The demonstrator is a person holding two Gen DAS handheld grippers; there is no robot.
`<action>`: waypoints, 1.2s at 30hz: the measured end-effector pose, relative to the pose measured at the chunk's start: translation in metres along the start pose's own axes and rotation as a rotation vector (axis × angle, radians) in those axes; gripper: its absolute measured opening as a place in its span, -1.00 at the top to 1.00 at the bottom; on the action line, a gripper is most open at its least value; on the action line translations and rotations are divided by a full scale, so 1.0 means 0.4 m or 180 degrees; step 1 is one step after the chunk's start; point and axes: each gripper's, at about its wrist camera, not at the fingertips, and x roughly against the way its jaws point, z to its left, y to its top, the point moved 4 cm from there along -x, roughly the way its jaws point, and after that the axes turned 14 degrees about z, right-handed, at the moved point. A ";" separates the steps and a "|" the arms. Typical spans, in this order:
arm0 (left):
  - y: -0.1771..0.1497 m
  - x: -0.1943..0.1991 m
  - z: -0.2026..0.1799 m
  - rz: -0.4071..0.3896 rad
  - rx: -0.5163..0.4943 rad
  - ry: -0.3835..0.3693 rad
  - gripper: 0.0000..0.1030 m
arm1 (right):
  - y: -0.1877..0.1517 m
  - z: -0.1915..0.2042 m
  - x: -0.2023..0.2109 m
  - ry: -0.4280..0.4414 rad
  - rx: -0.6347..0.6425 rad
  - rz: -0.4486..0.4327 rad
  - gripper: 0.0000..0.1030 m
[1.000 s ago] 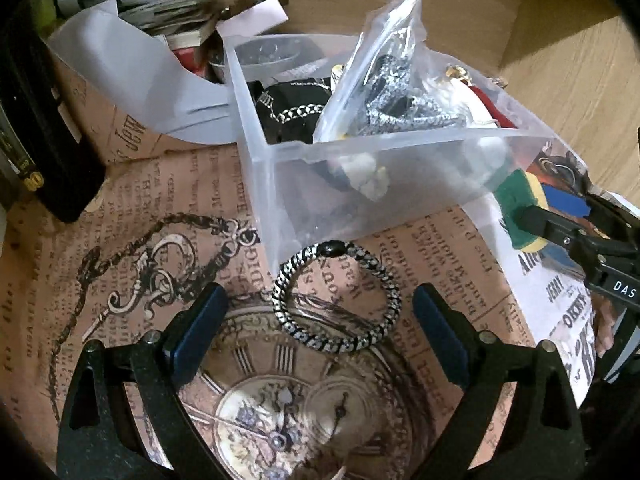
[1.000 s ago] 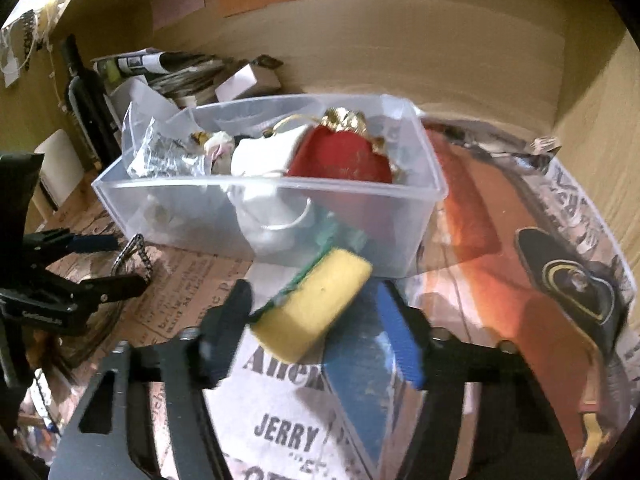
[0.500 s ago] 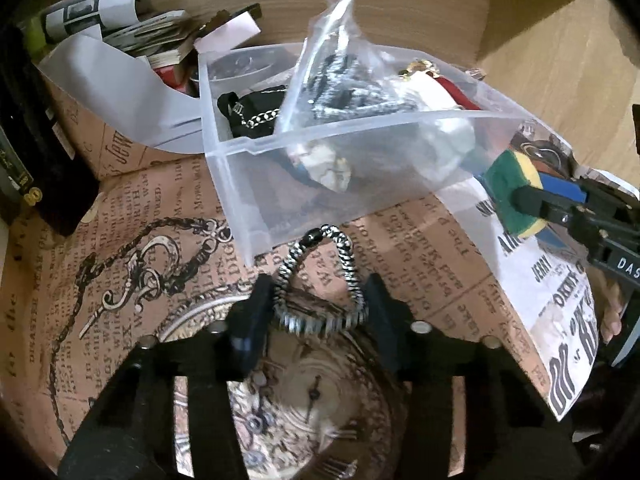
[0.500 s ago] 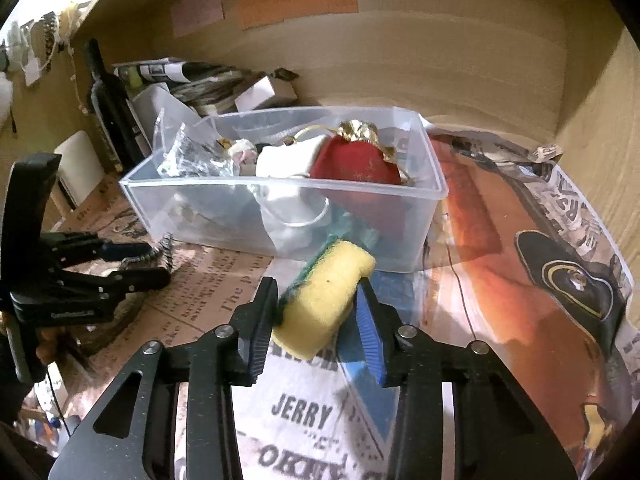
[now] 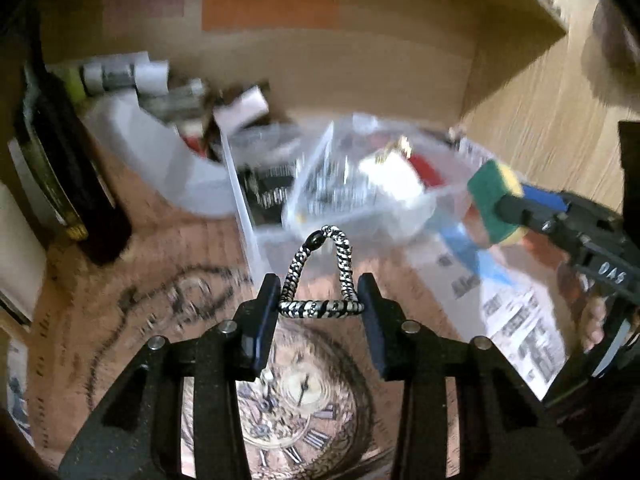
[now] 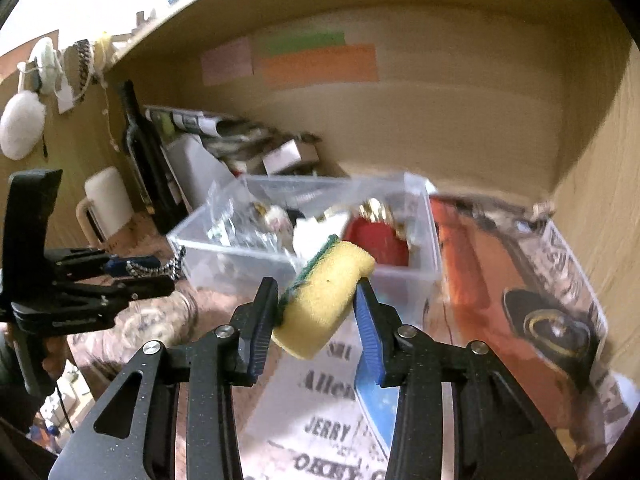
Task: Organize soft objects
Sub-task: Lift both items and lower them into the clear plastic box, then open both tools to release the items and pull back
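Left gripper (image 5: pixel 320 300) clamps the hair tie (image 5: pixel 320 276); right gripper (image 6: pixel 316 304) clamps the sponge (image 6: pixel 324 292), both held before the clear bin (image 6: pixel 424 240).

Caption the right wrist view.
Right gripper holds a yellow sponge before the clear bin.

Both wrist views look forward and down, close over the shared clear bin (image 5: pixel 256 236) (image 6: pixel 432 240)
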 end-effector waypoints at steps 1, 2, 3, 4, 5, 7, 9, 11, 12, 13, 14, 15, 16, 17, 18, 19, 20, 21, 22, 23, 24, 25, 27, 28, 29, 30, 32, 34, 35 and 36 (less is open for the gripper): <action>0.013 0.020 0.002 -0.0087 0.0006 0.0007 0.23 | 0.011 0.004 0.005 -0.0002 0.0021 -0.0041 0.30; 0.026 0.035 0.004 -0.0145 0.0008 0.0014 0.23 | 0.024 0.010 0.008 0.0000 0.0048 -0.0087 0.30; 0.040 0.049 0.007 -0.0221 0.0010 0.0032 0.23 | 0.035 0.014 0.010 0.0000 0.0069 -0.0123 0.30; 0.054 0.061 0.011 -0.0290 0.0016 0.0056 0.23 | 0.049 0.018 0.010 -0.0003 0.0092 -0.0161 0.30; 0.065 0.068 0.020 -0.0325 0.0019 0.0066 0.23 | 0.059 0.024 0.011 -0.0004 0.0106 -0.0188 0.30; 0.097 0.079 0.024 -0.0420 0.0027 0.0110 0.23 | 0.083 0.031 0.009 0.0014 0.0144 -0.0246 0.30; 0.115 0.082 0.029 -0.0456 0.0040 0.0137 0.23 | 0.104 0.039 0.003 0.0036 0.0179 -0.0277 0.30; 0.137 0.075 0.045 -0.0464 0.0046 0.0152 0.23 | 0.127 0.046 -0.011 0.0055 0.0215 -0.0285 0.30; 0.152 0.067 0.051 -0.0467 0.0059 0.0198 0.23 | 0.136 0.048 -0.019 0.0056 0.0228 -0.0283 0.30; 0.157 0.056 0.054 -0.0462 0.0065 0.0219 0.23 | 0.147 0.051 -0.030 0.0059 0.0244 -0.0274 0.30; 0.163 0.046 0.057 -0.0446 0.0073 0.0234 0.23 | 0.155 0.054 -0.040 0.0072 0.0254 -0.0263 0.30; 0.176 0.029 0.064 -0.0406 0.0088 0.0229 0.22 | 0.161 0.055 -0.049 0.0087 0.0259 -0.0246 0.30; 0.188 0.006 0.071 -0.0365 0.0094 0.0206 0.22 | 0.171 0.057 -0.064 0.0101 0.0270 -0.0217 0.30; 0.193 -0.002 0.071 -0.0335 0.0097 0.0195 0.22 | 0.176 0.057 -0.075 0.0110 0.0277 -0.0190 0.30; 0.203 -0.021 0.074 -0.0282 0.0102 0.0187 0.22 | 0.182 0.058 -0.088 0.0122 0.0284 -0.0157 0.30; 0.208 -0.037 0.077 -0.0243 0.0100 0.0173 0.22 | 0.187 0.059 -0.105 0.0141 0.0292 -0.0110 0.30; 0.215 -0.059 0.080 -0.0185 0.0100 0.0140 0.21 | 0.190 0.058 -0.119 0.0152 0.0294 -0.0070 0.30; 0.215 -0.068 0.079 -0.0147 0.0101 0.0122 0.20 | 0.193 0.059 -0.133 0.0159 0.0298 -0.0029 0.30; 0.221 -0.087 0.082 -0.0084 0.0106 0.0098 0.19 | 0.194 0.058 -0.147 0.0172 0.0306 0.0017 0.30; 0.224 -0.100 0.083 -0.0043 0.0113 0.0084 0.18 | 0.194 0.057 -0.166 0.0186 0.0307 0.0079 0.30; 0.228 -0.113 0.085 0.0004 0.0124 0.0058 0.16 | 0.194 0.057 -0.180 0.0195 0.0308 0.0127 0.30; 0.231 -0.129 0.087 0.0064 0.0135 0.0014 0.14 | 0.192 0.057 -0.197 0.0205 0.0310 0.0189 0.30; 0.234 -0.149 0.089 0.0137 0.0153 -0.0052 0.04 | 0.187 0.053 -0.218 0.0224 0.0317 0.0274 0.28; 0.234 -0.157 0.089 0.0164 0.0159 -0.0068 0.02 | 0.184 0.052 -0.228 0.0226 0.0316 0.0311 0.24; 0.233 -0.160 0.089 0.0170 0.0156 -0.0086 0.01 | 0.181 0.049 -0.234 0.0208 0.0309 0.0335 0.23; 0.234 -0.164 0.088 0.0173 0.0149 -0.0101 0.00 | 0.179 0.047 -0.238 0.0188 0.0300 0.0349 0.23; 0.233 -0.159 0.085 0.0164 0.0141 -0.0112 -0.05 | 0.181 0.041 -0.243 0.0188 0.0269 0.0379 0.16; 0.234 -0.153 0.087 0.0136 0.0147 -0.0119 -0.12 | 0.183 0.037 -0.237 0.0181 0.0241 0.0382 0.07; 0.234 -0.145 0.087 0.0107 0.0149 -0.0117 -0.16 | 0.186 0.036 -0.232 0.0158 0.0228 0.0360 -0.02; 0.233 -0.136 0.088 0.0070 0.0149 -0.0114 -0.19 | 0.188 0.034 -0.224 0.0137 0.0221 0.0328 -0.07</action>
